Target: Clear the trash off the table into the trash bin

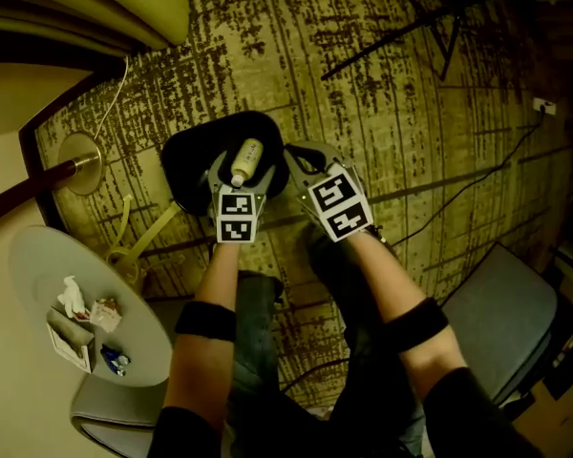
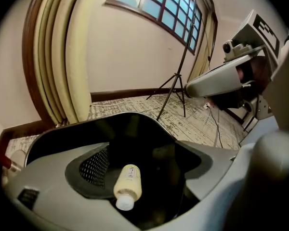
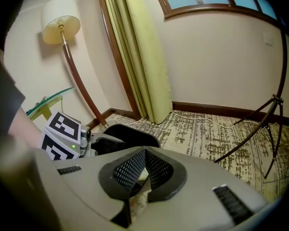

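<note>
One bottle point(image 2: 127, 185) between wide-spread left tongs point(image 1: 242, 172), over black bin point(image 1: 185, 160); right tongs point(image 3: 140, 170) closed, empty.

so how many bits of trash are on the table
4, clustered on the table: a white tissue, a wrapper right of it, a carton below them, a blue scrap nearest the person. Smaller bits may be hidden.

Round table point(image 1: 38, 265), apparently crumpled trash point(image 1: 84, 315)
</note>
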Action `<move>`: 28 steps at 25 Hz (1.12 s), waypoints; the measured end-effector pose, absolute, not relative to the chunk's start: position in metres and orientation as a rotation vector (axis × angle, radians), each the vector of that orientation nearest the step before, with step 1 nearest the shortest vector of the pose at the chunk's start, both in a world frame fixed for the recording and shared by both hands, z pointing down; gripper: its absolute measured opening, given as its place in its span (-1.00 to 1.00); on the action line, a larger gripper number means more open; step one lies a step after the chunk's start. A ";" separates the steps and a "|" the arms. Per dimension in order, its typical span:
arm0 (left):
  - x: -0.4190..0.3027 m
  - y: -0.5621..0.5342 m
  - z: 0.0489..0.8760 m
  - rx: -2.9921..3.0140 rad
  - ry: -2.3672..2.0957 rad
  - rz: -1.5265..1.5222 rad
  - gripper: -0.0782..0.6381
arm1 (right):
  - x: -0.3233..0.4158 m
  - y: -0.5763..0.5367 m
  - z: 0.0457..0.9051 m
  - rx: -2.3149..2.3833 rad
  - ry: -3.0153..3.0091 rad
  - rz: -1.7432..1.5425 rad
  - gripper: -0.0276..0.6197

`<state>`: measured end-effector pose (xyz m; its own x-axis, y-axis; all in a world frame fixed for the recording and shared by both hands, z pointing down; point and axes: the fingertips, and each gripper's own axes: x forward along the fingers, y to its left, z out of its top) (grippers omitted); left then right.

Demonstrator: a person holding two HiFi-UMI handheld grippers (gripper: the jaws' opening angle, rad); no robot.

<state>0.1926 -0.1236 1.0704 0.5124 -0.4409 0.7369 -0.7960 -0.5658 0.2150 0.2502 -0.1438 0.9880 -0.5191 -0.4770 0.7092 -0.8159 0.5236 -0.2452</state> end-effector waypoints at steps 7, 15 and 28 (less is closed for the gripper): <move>0.186 -0.120 0.991 2.217 -1.038 0.844 0.24 | 0.256 -0.141 0.924 1.075 -2.179 0.778 -0.91; 0.169 -0.124 0.792 2.240 -1.202 0.770 -0.78 | 0.254 -0.147 0.772 1.094 -2.210 0.714 -0.91; 0.024 -0.074 0.534 2.052 -1.681 0.532 -0.78 | 0.140 -0.132 0.554 0.844 -2.435 0.500 -0.91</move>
